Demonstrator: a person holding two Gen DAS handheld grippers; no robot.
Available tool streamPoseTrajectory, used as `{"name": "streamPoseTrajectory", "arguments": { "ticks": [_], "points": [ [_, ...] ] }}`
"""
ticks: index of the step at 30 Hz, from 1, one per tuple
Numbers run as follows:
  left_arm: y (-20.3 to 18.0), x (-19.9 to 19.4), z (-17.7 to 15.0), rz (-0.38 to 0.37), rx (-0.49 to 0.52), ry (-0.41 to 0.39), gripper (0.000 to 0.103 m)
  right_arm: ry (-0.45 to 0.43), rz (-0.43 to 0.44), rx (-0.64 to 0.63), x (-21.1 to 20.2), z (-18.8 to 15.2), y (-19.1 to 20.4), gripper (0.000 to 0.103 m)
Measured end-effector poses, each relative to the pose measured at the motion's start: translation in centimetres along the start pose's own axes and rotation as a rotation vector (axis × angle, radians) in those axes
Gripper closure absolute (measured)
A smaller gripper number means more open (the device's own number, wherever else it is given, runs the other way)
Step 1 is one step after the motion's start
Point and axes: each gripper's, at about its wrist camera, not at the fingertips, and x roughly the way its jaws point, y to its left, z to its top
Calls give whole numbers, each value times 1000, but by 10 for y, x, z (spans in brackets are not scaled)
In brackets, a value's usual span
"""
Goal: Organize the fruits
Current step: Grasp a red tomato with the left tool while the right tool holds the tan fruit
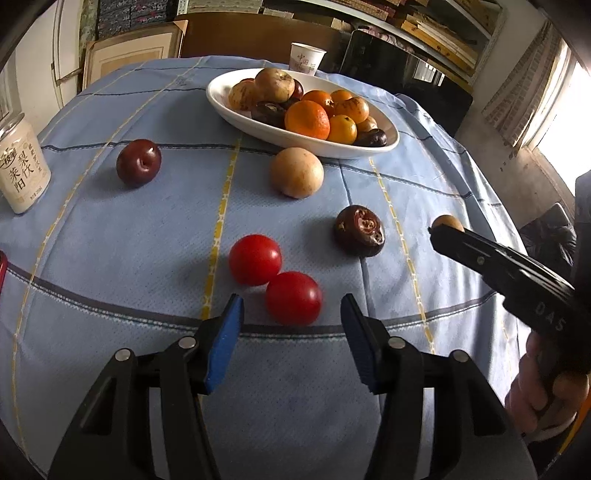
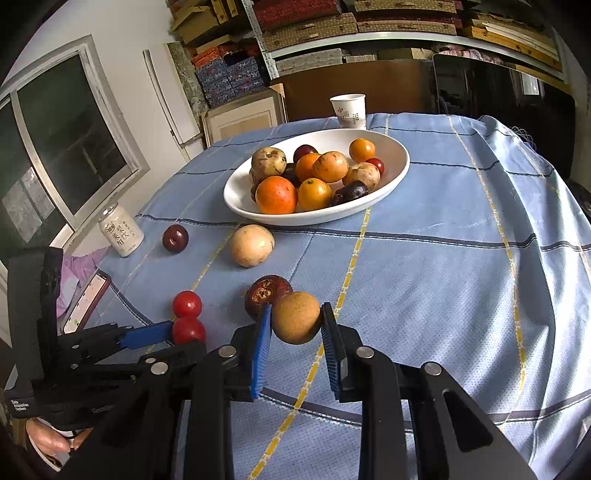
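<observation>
Right tongs clamp brown fruit above tablecloth.

Paper cup, drink can, phone on tablecloth.

Cluttered shelves behind — bright window right.

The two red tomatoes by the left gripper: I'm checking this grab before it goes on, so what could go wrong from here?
1. The tomatoes touch; the left gripper closing on the nearer one may roll the other away.
2. The right gripper holds a round brown fruit by its sides only; it could slip.
3. The white bowl is heaped, so added fruit may roll out.
</observation>
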Motion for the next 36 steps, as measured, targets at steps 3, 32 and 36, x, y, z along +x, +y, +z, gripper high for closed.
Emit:
{"name": "streamPoseTrajectory", "arguments": {
  "ticks": [3, 32, 36],
  "points": [
    [0, 2, 2, 4, -3, -1, 50, 2, 3, -6, 0, 0, 2, 76],
    [-2, 6, 4, 18, -5, -9, 72, 13, -7, -10, 2, -1, 2, 76],
    [1, 0, 0, 8, -8, -14, 72, 15, -9, -15, 3, -1, 2, 76]
  ]
}}
